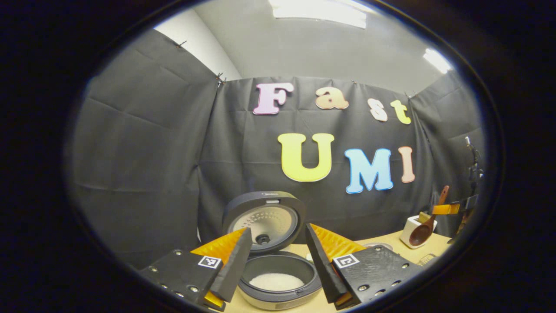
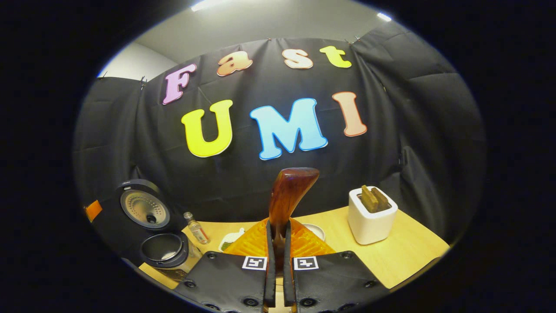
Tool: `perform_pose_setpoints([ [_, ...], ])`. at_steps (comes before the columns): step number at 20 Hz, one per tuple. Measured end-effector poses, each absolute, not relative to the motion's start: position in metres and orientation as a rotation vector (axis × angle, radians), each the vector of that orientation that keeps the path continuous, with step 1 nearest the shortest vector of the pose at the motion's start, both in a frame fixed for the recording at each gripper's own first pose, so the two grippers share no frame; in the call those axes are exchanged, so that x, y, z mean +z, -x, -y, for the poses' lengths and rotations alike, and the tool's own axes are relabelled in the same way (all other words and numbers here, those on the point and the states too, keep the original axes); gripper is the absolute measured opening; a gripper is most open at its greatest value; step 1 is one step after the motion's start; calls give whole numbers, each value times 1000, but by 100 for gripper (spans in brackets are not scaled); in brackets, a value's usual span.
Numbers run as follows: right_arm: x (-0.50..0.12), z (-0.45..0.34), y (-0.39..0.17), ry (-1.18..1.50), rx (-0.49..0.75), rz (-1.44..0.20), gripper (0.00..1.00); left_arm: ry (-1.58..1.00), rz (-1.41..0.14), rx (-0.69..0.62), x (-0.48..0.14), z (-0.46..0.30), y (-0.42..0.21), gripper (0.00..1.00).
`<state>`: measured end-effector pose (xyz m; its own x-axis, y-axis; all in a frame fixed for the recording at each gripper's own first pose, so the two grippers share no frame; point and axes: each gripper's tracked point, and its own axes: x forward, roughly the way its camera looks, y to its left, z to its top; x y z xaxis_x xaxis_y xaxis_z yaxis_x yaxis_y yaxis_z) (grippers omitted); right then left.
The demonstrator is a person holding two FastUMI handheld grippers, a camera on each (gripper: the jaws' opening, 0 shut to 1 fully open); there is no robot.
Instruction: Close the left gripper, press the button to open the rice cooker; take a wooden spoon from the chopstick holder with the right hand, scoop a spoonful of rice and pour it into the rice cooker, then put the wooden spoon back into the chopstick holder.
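So the rice cooker (image 1: 273,248) sits open on the table (image 2: 404,252), lid up, white rice in the pot, and the left gripper (image 1: 278,256) hangs right in front of it with its jaws spread wide, holding nothing. The right gripper (image 2: 278,243) is clenched on the wooden spoon (image 2: 287,195) handle, over by the white chopstick holder (image 2: 371,217) on the far right side

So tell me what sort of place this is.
Probably a staged kitchen corner in a recording booth: black cloth walls enclose a wooden tabletop set with an open rice cooker, a white chopstick holder and a small bottle.
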<state>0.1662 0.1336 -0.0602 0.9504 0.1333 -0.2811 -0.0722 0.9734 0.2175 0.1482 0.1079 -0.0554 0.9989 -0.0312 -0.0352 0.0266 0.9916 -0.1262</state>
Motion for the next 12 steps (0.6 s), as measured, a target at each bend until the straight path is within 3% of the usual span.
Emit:
perform_pose_setpoints([
  [12, -101, -61, -122, -197, -38, -374, 8, 122, -22, -121, -45, -68, -167, 79],
])
